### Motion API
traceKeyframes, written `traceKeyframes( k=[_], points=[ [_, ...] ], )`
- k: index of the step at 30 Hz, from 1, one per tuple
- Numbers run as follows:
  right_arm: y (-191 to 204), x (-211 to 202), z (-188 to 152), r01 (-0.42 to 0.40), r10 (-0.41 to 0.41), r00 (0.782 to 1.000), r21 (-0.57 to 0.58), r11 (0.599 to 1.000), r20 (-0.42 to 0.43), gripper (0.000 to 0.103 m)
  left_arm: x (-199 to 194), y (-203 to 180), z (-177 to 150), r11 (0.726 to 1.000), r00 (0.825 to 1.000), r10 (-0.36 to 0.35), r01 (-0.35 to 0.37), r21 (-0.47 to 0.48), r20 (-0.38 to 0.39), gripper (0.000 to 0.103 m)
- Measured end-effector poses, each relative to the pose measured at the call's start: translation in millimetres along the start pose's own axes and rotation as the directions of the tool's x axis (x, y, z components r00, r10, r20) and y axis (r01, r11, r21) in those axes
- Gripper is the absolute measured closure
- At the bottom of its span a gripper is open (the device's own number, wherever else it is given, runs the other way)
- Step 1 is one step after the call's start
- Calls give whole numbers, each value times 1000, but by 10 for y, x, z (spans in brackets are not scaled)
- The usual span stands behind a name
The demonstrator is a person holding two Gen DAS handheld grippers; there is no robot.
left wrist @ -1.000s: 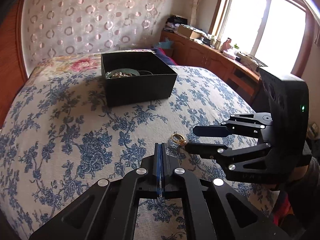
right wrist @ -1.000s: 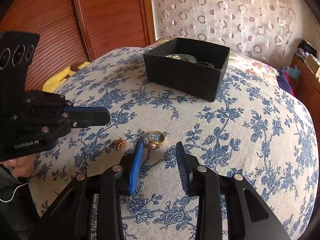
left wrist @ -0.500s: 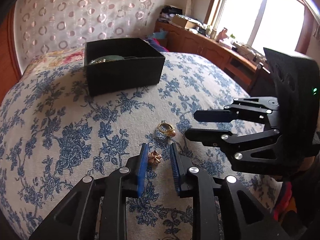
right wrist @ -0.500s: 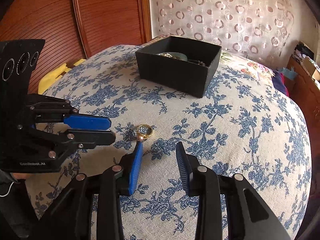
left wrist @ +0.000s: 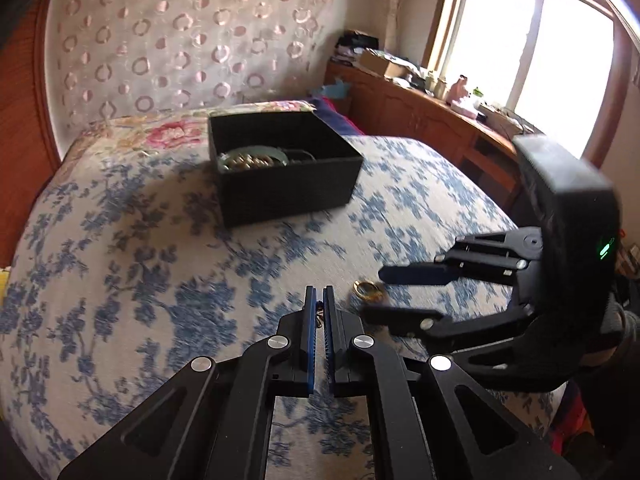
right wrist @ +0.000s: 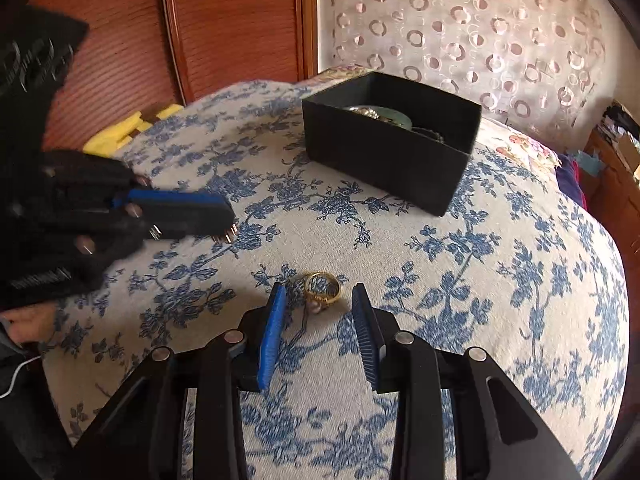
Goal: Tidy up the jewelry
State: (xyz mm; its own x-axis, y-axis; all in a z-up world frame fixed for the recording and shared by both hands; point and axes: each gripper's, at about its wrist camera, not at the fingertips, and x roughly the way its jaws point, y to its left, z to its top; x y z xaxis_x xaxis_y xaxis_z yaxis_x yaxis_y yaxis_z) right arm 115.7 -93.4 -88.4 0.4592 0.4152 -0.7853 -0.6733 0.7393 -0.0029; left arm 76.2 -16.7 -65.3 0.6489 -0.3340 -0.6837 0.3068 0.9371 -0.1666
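Note:
A black open box (left wrist: pixel 284 172) with several jewelry pieces inside sits far back on the blue-flowered bedspread; it also shows in the right wrist view (right wrist: pixel 390 142). My left gripper (left wrist: pixel 319 300) is shut on a small copper flower earring (left wrist: pixel 319 320), lifted off the cloth; in the right wrist view the earring (right wrist: pixel 225 236) peeks from its tips. A gold ring with a pearl (right wrist: pixel 322 290) lies on the bed between the fingers of my open right gripper (right wrist: pixel 320 300). The ring also shows in the left wrist view (left wrist: pixel 368 291).
A wooden wardrobe (right wrist: pixel 220 28) and yellow foam pieces (right wrist: pixel 128 130) lie to the left of the bed. A wooden sideboard (left wrist: pixel 432 120) with clutter stands under the window on the right. A patterned curtain (left wrist: pixel 180 48) hangs behind the bed.
My left gripper closed on the flower earring and lifted it from the bedspread. My right gripper moved forward so its open fingers straddle the gold ring.

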Motion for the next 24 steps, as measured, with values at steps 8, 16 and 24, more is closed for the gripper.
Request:
traceKeyframes(
  k=[8, 16, 24],
  points=[
    [19, -61, 47, 7, -7, 1000, -26, 1000, 12, 96, -37, 113, 114, 1000, 999, 27, -27, -7, 25, 100],
    [-184, -160, 239, 12, -12, 999, -10, 1000, 51, 96, 61, 189, 337, 998, 997, 62, -63, 5, 42, 100],
    [-570, -158, 726, 34, -38, 992, 43, 999, 119, 96, 157, 226, 746, 996, 993, 84, -86, 25, 80, 100]
  ],
)
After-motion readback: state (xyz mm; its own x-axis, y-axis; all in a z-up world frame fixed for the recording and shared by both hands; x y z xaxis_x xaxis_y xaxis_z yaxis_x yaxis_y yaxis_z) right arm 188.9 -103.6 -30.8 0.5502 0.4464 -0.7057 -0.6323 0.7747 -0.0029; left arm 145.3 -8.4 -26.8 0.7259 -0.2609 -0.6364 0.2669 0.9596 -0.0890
